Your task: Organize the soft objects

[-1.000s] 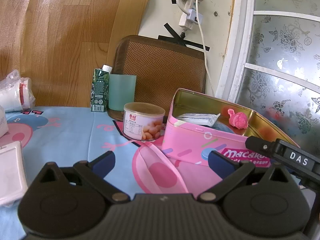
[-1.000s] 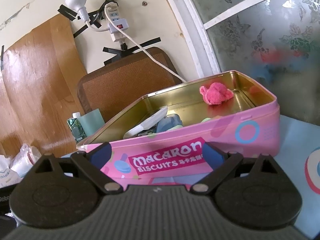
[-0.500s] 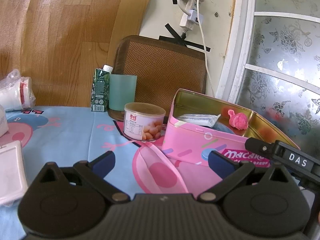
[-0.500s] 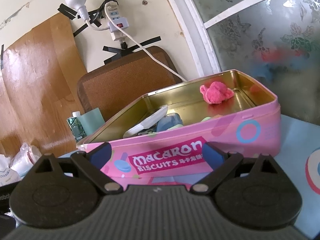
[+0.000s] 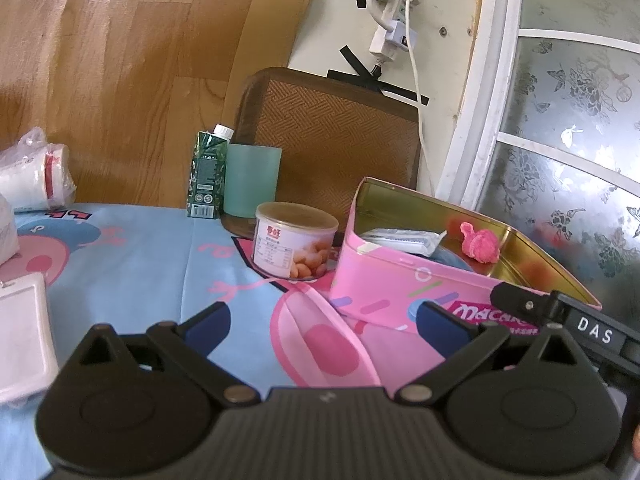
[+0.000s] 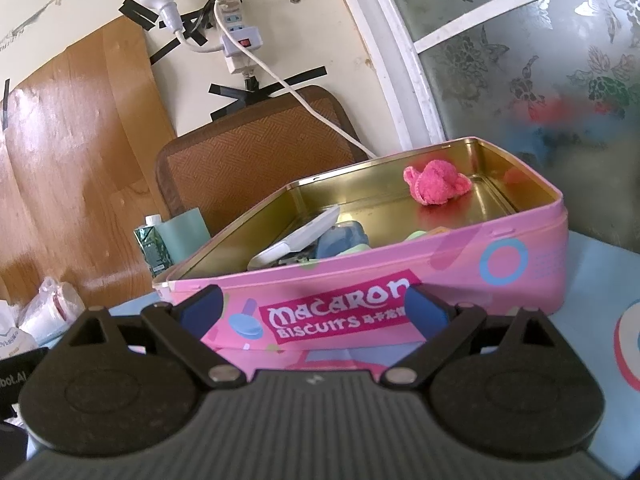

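The blue-and-pink-clothed surface (image 5: 132,264) is bounded by a wood-panelled wall (image 5: 120,60) at 12 o'clock. Both the left tool (image 5: 324,320) and right tool (image 6: 312,308) are held apart, empty. The pink soft toy (image 6: 436,182) is seen inside the open pink tin (image 6: 360,300), at 1 o'clock.

The left hand-held gripper (image 5: 324,322) points forward and slightly downward, its jaws spread wide with nothing between them. Both blue-padded fingertips (image 5: 210,322) show clearly, angled outward from the black linkage arms that pivot on round silver pins at the ribbed body. In the left wrist view, part of the right hand-held gripper's (image 6: 312,312) black frame reaches in from the right edge, close beside the left one's right finger. The right hand-held gripper is likewise level and forward-facing, its jaws parted wide and gripping nothing, blue fingertips (image 6: 426,312) held apart. Neither view shows the person's hands or sleeves clearly.
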Tool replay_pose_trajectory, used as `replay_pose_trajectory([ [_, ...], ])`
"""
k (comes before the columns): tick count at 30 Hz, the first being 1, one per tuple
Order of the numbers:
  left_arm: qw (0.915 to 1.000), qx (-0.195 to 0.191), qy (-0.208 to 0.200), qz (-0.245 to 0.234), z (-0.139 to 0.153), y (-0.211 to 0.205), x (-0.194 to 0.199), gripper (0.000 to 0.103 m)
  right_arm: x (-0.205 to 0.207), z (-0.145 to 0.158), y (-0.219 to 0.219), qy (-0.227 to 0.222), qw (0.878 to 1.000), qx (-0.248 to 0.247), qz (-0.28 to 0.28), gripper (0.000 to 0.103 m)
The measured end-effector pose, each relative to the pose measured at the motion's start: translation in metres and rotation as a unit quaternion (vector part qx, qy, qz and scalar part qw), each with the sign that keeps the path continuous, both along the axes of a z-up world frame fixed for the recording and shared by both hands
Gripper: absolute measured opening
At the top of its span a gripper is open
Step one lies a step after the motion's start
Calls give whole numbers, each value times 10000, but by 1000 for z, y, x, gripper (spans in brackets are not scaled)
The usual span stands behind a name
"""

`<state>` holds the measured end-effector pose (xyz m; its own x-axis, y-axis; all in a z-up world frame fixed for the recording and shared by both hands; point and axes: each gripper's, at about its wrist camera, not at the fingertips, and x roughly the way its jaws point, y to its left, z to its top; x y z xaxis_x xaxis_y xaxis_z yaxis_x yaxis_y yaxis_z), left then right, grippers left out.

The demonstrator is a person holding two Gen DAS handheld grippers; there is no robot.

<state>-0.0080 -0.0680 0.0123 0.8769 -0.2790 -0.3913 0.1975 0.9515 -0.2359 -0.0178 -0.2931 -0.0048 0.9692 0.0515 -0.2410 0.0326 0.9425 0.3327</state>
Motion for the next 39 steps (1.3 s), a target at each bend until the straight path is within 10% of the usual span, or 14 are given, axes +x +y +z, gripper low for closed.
replay_pose_trajectory([
  [21,9997,-159,20,194,2,11,-6,103,2,1,2,25,9998,-148,122,99],
  [39,9859,-445,-536,1518,21,129,-79,103,-6,6,24,-185,9973,-643,312,99],
])
